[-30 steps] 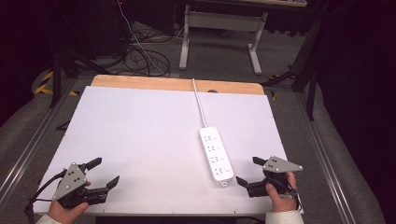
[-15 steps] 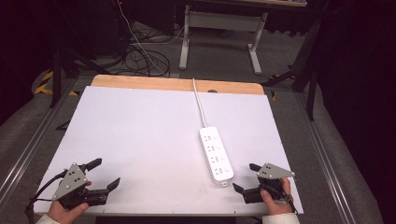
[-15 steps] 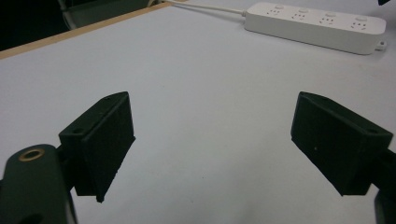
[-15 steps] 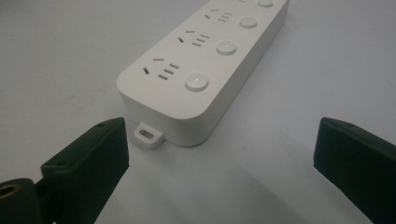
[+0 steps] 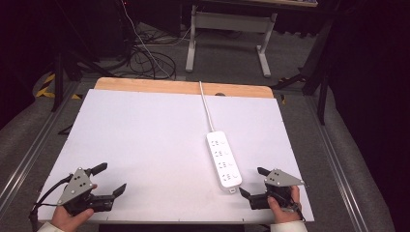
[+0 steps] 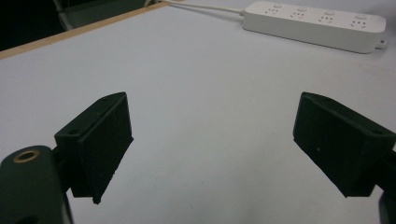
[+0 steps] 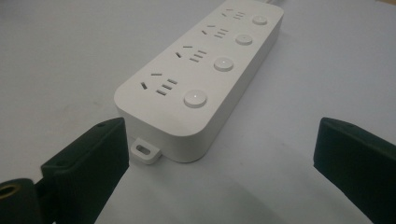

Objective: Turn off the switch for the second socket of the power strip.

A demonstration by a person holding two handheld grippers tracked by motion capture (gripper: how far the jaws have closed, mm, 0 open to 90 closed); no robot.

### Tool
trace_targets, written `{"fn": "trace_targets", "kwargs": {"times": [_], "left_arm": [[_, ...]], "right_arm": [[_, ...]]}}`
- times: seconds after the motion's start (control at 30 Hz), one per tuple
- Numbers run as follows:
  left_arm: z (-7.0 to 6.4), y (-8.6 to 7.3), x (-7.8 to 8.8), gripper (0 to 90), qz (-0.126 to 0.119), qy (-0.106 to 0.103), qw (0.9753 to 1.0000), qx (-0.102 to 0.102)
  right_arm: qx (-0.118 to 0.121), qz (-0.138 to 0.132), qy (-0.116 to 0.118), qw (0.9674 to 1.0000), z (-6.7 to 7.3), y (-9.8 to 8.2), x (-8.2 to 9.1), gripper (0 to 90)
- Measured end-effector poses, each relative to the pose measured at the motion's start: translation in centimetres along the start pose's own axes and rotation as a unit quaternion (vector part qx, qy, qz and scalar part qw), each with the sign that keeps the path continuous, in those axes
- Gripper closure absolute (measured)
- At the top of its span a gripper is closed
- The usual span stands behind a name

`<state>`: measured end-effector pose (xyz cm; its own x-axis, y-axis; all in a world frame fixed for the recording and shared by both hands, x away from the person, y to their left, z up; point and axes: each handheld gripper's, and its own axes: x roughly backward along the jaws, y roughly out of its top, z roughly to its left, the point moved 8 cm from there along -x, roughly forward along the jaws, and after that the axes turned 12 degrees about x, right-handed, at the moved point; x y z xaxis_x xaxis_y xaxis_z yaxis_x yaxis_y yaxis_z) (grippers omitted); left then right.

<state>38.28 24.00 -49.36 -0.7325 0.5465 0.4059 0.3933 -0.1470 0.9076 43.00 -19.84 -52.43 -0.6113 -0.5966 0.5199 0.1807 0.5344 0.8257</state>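
At the near left corner of the table (image 5: pixel 145 130), the left gripper (image 5: pixel 110 180) rests low in the person's hand, its jaws spread wide with only bare white surface between them. In the left gripper view the two black fingers (image 6: pixel 98 140) stand far apart, and the strip (image 6: pixel 317 25) lies well beyond them, ahead and off toward the right finger, not touching either one.

Moving right in the high view, the strip (image 5: pixel 224 159) lies flat on the table, its long side running away from the person, with its cord (image 5: pixel 207 104) leading from its far end to the table's back edge. Four sockets, each with a round button (image 7: pixel 195 98) beside it, show on its top face.

Farther right, the right gripper (image 5: pixel 251 182) sits at the near right corner, jaws also wide open and gripping nothing. Its fingers point toward the strip's near end, which lies just ahead of them. In the right gripper view the near end lies ahead of the gap between the fingers (image 7: pixel 88 163), closer to the left one; a small mounting tab (image 7: pixel 144 150) on that end lies just beside the left finger's tip, and I cannot tell whether they touch. The right finger stands well clear of the strip.
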Motion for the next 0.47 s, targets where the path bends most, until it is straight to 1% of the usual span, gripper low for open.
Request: {"fn": "trace_targets", "kwargs": {"times": [0.1, 0.13, 0.23, 0.33, 0.47], "left_arm": [[0.05, 0.09, 0.09, 12.5, -0.002, 0.0, 1.0, 0.001], [0.05, 0.15, 0.14, 12.5, -0.003, -0.001, 1.0, 0.003], [0.0, 0.4, 0.36, 10.8, -0.006, -0.011, 0.9998, 0.014], [0.08, 0.36, 0.43, 10.5, -0.006, -0.001, 1.0, 0.003], [0.01, 0.36, 0.46, 10.5, -0.009, 0.002, 0.9999, -0.006]], "right_arm": [[0.001, -0.006, -0.009, 0.9999, -0.22, 0.18, 0.22, 3.8], [0.002, -0.006, -0.01, 0.9999, -0.23, 0.21, 0.25, 3.8], [0.006, 0.0, -0.007, 1.0, -0.15, 0.07, 0.18, 3.8], [0.008, -0.001, -0.009, 0.9999, -0.22, 0.11, 0.22, 3.8], [0.01, -0.001, -0.008, 0.9999, -0.14, 0.18, 0.21, 3.8]]}}
